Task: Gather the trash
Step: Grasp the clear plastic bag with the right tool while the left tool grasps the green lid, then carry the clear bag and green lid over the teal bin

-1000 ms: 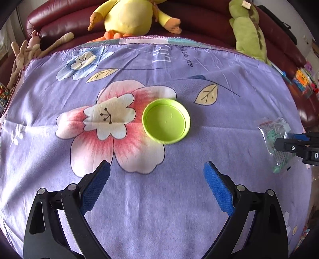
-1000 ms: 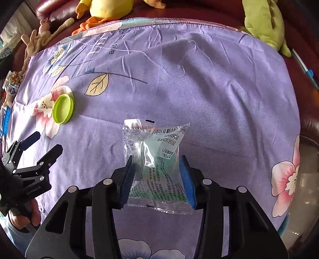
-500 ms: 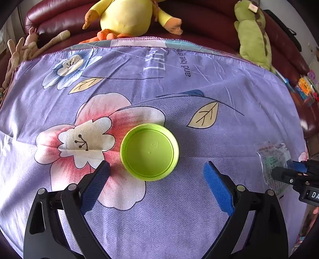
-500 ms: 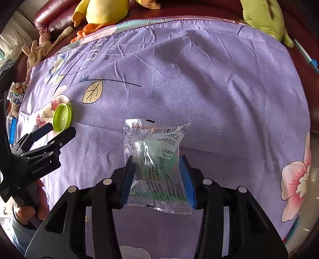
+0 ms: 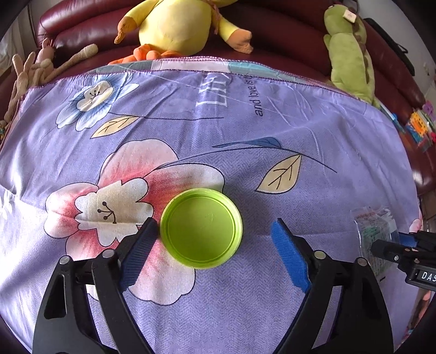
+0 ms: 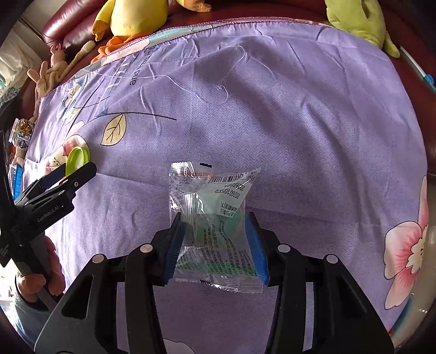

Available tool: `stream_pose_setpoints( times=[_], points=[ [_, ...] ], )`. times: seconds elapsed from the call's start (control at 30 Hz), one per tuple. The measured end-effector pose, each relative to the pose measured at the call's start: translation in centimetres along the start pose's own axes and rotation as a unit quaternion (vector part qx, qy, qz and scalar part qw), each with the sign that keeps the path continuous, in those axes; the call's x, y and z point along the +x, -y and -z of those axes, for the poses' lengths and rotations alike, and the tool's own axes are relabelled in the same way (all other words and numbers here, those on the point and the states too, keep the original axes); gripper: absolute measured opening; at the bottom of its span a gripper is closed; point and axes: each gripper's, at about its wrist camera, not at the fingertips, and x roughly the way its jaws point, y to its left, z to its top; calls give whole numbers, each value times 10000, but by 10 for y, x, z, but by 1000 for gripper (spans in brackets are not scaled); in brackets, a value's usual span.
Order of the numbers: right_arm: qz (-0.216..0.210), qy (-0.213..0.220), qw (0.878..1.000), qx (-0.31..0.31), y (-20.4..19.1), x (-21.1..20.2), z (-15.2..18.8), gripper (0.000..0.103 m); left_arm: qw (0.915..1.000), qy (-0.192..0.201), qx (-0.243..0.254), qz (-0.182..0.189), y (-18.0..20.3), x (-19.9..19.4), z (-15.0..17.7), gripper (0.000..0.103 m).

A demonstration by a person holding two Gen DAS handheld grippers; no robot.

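A round lime-green lid (image 5: 201,227) lies open side up on the purple flowered cloth (image 5: 272,130). My left gripper (image 5: 212,222) hangs just over it with the lid between its blue pads. Its jaws are closing: the left pad is at the lid's rim and the right pad still stands apart from it. My right gripper (image 6: 214,215) is shut on a clear plastic snack wrapper (image 6: 212,207) with green print, held above the cloth. In the right wrist view the lid (image 6: 77,158) and the left gripper (image 6: 76,170) appear at the far left. The wrapper (image 5: 373,228) shows at the left wrist view's right edge.
A dark red leather sofa (image 5: 286,32) runs behind the cloth, with a yellow duck plush (image 5: 174,24), a green plush (image 5: 348,54) and a beige plush (image 5: 30,70) on it. Small colourful toys (image 5: 419,128) lie off the cloth's right edge. A person's hand (image 6: 41,272) holds the left gripper.
My left gripper has moved forward until the green lid lies between its pads, and its jaws have narrowed. The right gripper keeps the wrapper and has barely shifted.
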Motion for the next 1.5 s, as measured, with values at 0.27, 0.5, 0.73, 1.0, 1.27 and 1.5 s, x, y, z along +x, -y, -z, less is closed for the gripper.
stream_pose_setpoints(
  times=[0.27,0.5,0.73,1.0,1.27,1.5],
  points=[
    [2,63,10000,26,5,-5,8,44,9998,59,81,-144,12,-9,12,56],
    [-39,115,9997,188,15,-18,24,44,9998,-64,191,-41,29,-25,37,56],
    [-95,84,9993,340,25,-30,52,44,9995,-69,294,107,46,-50,64,57],
    [-260,164,9979,563,39,-56,93,44,9991,-52,345,258,65,-81,95,57],
    [-450,309,9955,772,57,-83,146,44,9977,-65,490,469,95,-112,138,57],
    [-552,468,9923,1002,86,-109,198,44,9954,-130,637,710,128,-132,172,57]
  ],
)
